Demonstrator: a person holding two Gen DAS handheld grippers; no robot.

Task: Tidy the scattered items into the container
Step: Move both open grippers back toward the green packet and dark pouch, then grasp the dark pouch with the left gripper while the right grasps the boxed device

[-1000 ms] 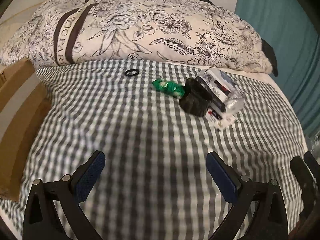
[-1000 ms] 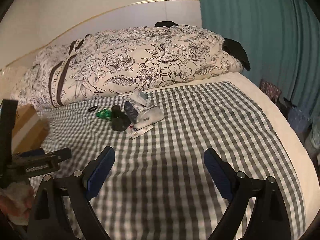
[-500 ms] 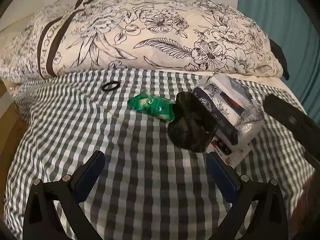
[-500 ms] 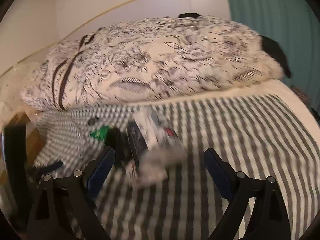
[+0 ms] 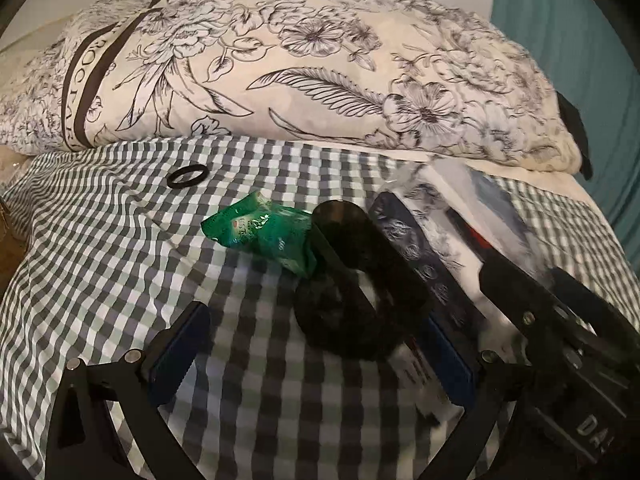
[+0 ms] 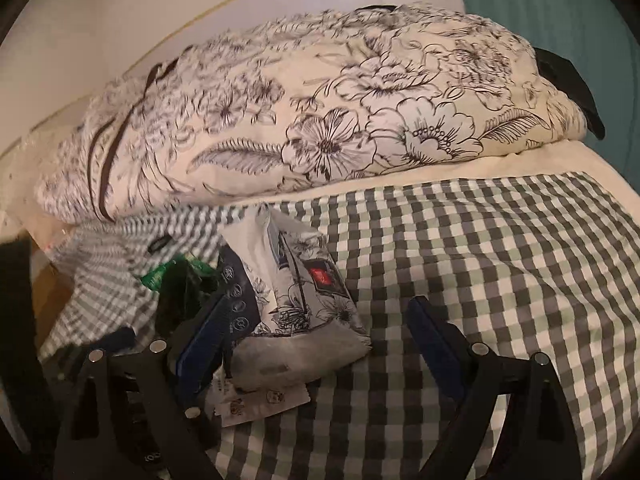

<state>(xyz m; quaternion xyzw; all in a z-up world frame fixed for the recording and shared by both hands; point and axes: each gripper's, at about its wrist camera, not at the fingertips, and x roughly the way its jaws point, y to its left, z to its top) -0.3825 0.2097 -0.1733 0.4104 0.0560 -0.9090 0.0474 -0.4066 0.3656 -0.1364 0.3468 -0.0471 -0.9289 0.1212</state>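
One ring (image 5: 187, 177), one green packet (image 5: 262, 236), one pouch (image 6: 304, 304) — perhaps more, blurred.

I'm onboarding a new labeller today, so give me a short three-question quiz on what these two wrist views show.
1. True or false: the black ring lies on the checked cloth, apart from the other items.
2. Which item touches the black pouch on its left in the left wrist view? A) green packet B) floral pouch C) pillow
3. Fill in: the jaws of the left gripper and the right gripper are both ____.

Key: 1 true; 2 A; 3 open
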